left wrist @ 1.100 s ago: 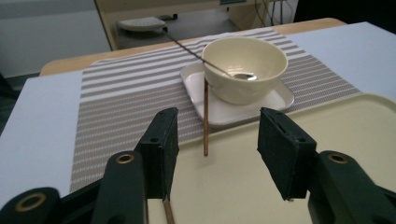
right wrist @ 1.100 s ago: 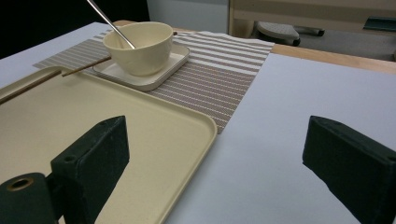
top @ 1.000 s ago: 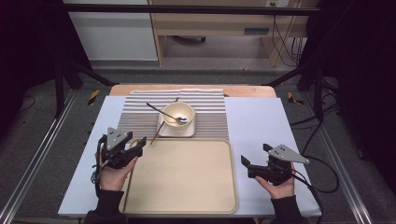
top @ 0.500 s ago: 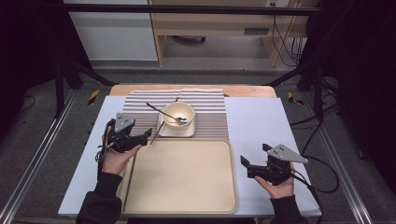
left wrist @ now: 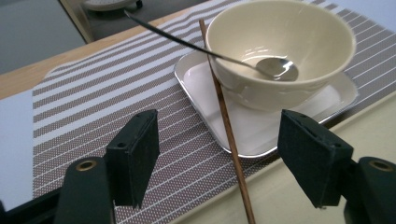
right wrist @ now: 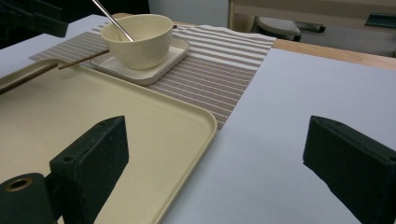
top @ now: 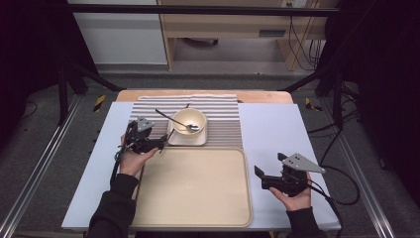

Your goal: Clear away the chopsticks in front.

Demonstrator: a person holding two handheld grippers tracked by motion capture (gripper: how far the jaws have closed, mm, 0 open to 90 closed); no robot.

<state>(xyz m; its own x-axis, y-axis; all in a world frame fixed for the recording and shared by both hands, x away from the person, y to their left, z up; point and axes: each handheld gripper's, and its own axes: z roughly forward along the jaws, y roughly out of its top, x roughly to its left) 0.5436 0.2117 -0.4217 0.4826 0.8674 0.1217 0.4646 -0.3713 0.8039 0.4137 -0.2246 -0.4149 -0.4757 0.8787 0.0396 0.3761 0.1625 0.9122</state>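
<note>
Free room is left over the tray (top: 193, 198). Beyond its far edge, passage is blocked by the bowl (top: 188, 120) and the slanting chopstick (left wrist: 227, 126).

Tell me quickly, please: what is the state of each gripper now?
Left gripper: open, holds nothing; a chopstick lies between its jaws, untouched.
Right gripper: open, holds nothing, over the tray edge.

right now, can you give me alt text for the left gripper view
The left gripper is open, its two black jaws either side of a brown chopstick that leans over the rim of a square white plate. On the plate sits a cream bowl holding a metal spoon, all on a striped mat.
</note>
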